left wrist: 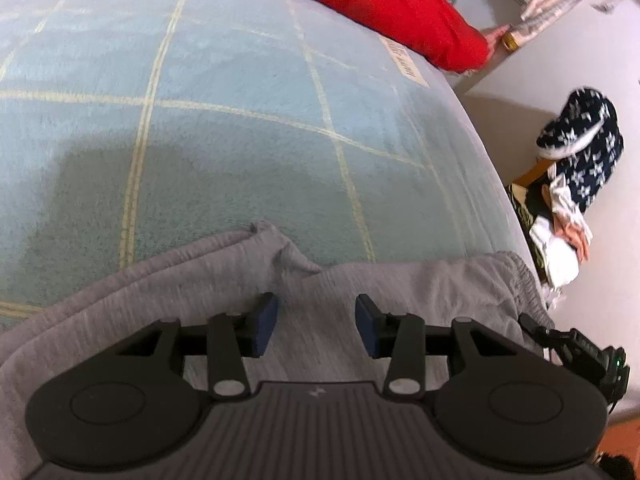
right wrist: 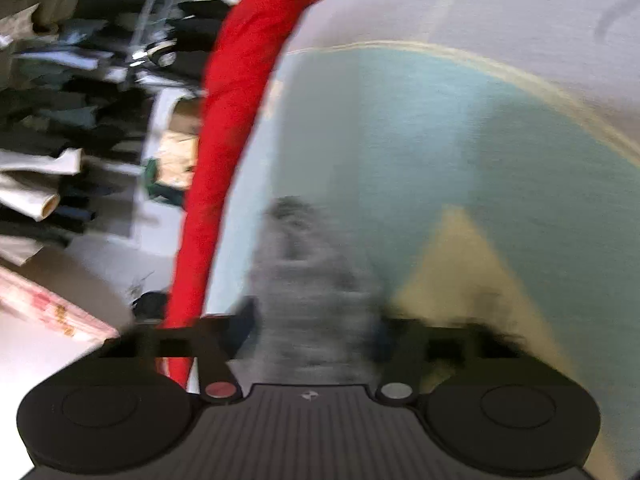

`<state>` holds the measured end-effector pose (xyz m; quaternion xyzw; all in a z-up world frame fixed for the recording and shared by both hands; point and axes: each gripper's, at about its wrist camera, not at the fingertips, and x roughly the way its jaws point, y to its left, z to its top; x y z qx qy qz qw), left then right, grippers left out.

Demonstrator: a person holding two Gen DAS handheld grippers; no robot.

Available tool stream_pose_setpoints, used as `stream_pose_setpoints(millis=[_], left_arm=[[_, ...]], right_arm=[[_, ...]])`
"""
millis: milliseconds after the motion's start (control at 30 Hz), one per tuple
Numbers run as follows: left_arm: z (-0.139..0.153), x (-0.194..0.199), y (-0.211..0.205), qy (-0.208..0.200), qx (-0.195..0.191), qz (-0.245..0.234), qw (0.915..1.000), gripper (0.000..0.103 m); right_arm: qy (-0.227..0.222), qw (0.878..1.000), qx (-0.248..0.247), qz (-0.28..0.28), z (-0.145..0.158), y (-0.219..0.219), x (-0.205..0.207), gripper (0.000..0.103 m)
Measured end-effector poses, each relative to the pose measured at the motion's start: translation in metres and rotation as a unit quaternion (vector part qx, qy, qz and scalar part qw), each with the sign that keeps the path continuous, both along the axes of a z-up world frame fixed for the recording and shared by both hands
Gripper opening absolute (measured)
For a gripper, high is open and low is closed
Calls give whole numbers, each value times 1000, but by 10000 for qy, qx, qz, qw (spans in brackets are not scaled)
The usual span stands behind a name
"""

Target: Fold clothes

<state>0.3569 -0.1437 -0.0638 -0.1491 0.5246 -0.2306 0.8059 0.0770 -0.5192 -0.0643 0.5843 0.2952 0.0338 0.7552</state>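
While the grey knitted sweatpants (left wrist: pixel 320 292) lie flat along the near edge of the pale blue checked blanket (left wrist: pixel 240 120), ready for folding, the left gripper (left wrist: pixel 316 326) hovers over them, jaws partly apart, gripping nothing. The right gripper (right wrist: pixel 316 332) has grey cloth between its jaws; blur hides any contact. A red quilt (left wrist: pixel 380 4) lies at twelve o'clock, cluttered floor at three.

- One grey garment (left wrist: pixel 208 280), crumpled at the near edge.
- One blue checked blanket (left wrist: pixel 240 140) with pale yellow lines.
- One red cloth (left wrist: pixel 380 4) along the far edge.
- One tool (left wrist: pixel 316 326) seen from the left wrist, one tool (right wrist: pixel 312 332) from the right: two in all.
- One person in a dark patterned top (left wrist: pixel 588 152), seated on the floor.
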Motion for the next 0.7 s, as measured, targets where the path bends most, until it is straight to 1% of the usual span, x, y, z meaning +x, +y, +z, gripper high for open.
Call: stream_pose_setpoints(millis=[33, 67, 133, 233, 333, 400, 467, 533, 600, 633, 700], left_arm=[[3, -3, -2, -57, 49, -85, 9999, 46], [6, -7, -4, -108, 88, -177, 9997, 47], [11, -12, -7, -187, 137, -325, 9992, 47], [14, -16, -9, -204, 60, -438, 9988, 51], [10, -15, -9, -241, 95, -457, 9986, 52], [5, -12, -8, -224, 53, -415, 9989, 52], [3, -9, -8, -251, 36, -366, 9990, 52], [6, -6, -9, -397, 19, -378, 9985, 52], [7, 0, -9, -537, 7, -368, 9979, 53], [6, 5, -9, -584, 20, -358, 9976, 53], [0, 17, -8, -503, 69, -309, 9982, 51]], right_arm=[[5, 9999, 98, -66, -2, -2, -6, 35], [-33, 9999, 81, -84, 2, -2, -9, 35], [-75, 9997, -215, 5, 16, 1, -12, 34], [-175, 9980, -603, 110, 45, 7, -22, 33], [-79, 9952, -969, 129, 68, 13, -34, 33], [31, 9942, -1072, 53, 72, 15, -40, 33], [196, 9925, -1206, -96, 68, 16, -43, 33], [449, 9922, -1124, -280, 53, 14, -40, 37], [652, 9904, -1134, -445, 43, 10, -37, 49], [662, 9893, -1184, -531, 45, 9, -37, 51], [599, 9869, -1335, -675, 53, 8, -39, 56]])
